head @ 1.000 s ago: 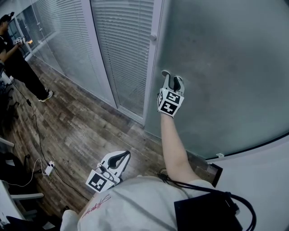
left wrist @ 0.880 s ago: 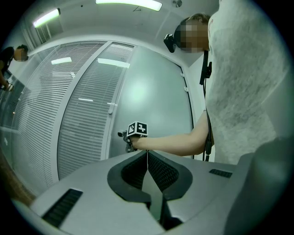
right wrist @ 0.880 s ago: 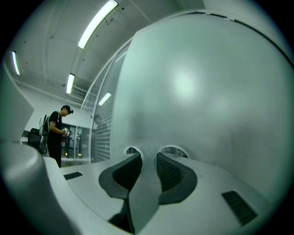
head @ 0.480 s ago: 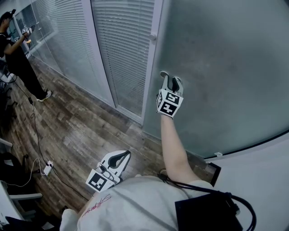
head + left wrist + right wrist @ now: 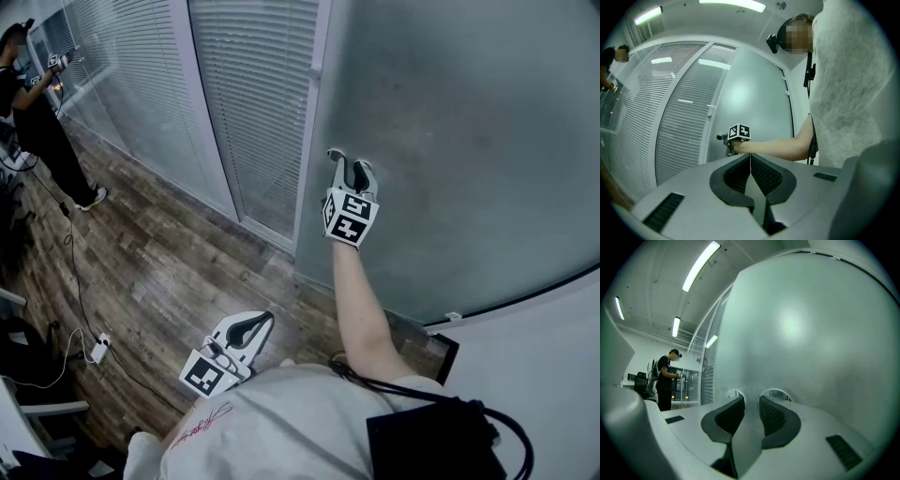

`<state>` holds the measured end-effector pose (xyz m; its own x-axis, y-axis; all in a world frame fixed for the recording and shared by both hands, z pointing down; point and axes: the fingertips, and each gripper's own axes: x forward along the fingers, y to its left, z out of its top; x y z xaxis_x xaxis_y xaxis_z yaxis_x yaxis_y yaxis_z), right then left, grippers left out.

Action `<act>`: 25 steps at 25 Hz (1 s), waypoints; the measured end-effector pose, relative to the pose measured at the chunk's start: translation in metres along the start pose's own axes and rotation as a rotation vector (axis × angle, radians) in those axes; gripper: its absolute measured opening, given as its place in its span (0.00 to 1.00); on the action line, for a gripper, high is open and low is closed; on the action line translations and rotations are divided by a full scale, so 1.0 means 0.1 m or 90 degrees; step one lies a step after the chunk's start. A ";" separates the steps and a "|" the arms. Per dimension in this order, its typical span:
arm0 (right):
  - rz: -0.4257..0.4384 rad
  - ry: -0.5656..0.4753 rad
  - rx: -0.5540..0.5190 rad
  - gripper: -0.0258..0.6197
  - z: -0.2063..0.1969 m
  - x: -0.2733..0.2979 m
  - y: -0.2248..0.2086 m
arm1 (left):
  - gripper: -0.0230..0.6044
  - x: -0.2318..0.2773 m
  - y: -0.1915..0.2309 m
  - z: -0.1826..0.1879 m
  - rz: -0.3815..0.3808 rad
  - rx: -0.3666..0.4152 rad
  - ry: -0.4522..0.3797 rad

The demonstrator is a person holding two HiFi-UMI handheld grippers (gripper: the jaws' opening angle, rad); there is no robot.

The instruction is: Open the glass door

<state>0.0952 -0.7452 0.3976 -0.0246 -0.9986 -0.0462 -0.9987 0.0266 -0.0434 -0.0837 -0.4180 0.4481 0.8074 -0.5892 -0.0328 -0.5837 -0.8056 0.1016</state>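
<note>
The frosted glass door (image 5: 469, 141) fills the upper right of the head view, its free edge (image 5: 314, 122) beside a white frame post. My right gripper (image 5: 345, 161) is held out level on a bare arm, fingertips against the glass near that edge. In the right gripper view its jaws (image 5: 751, 397) stand apart with nothing between them, and both tips meet the door (image 5: 811, 333). My left gripper (image 5: 262, 321) hangs low by my body, shut and empty. The left gripper view looks across its shut jaws (image 5: 750, 157) at the right gripper (image 5: 738, 132) on the door (image 5: 754, 98).
Glass wall panels with white blinds (image 5: 253, 103) run off to the left. Another person (image 5: 37, 122) stands at the far left on the wood floor (image 5: 169, 262). Cables and a power strip (image 5: 98, 349) lie at lower left. A white wall (image 5: 544, 375) borders the door at right.
My right gripper and the door's free edge have shifted slightly left and up in the head view. The left gripper has kept still.
</note>
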 end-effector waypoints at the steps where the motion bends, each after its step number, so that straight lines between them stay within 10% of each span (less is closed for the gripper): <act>1: 0.002 -0.002 -0.001 0.21 0.00 -0.02 0.01 | 0.07 0.00 -0.01 -0.01 -0.002 -0.001 0.002; 25: 0.036 -0.006 -0.006 0.21 -0.01 -0.38 0.22 | 0.07 -0.08 -0.21 -0.03 -0.042 -0.013 -0.001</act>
<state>0.0745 -0.7063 0.3994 -0.0808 -0.9951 -0.0572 -0.9961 0.0828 -0.0317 -0.0772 -0.3959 0.4489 0.8434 -0.5356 -0.0421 -0.5280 -0.8408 0.1195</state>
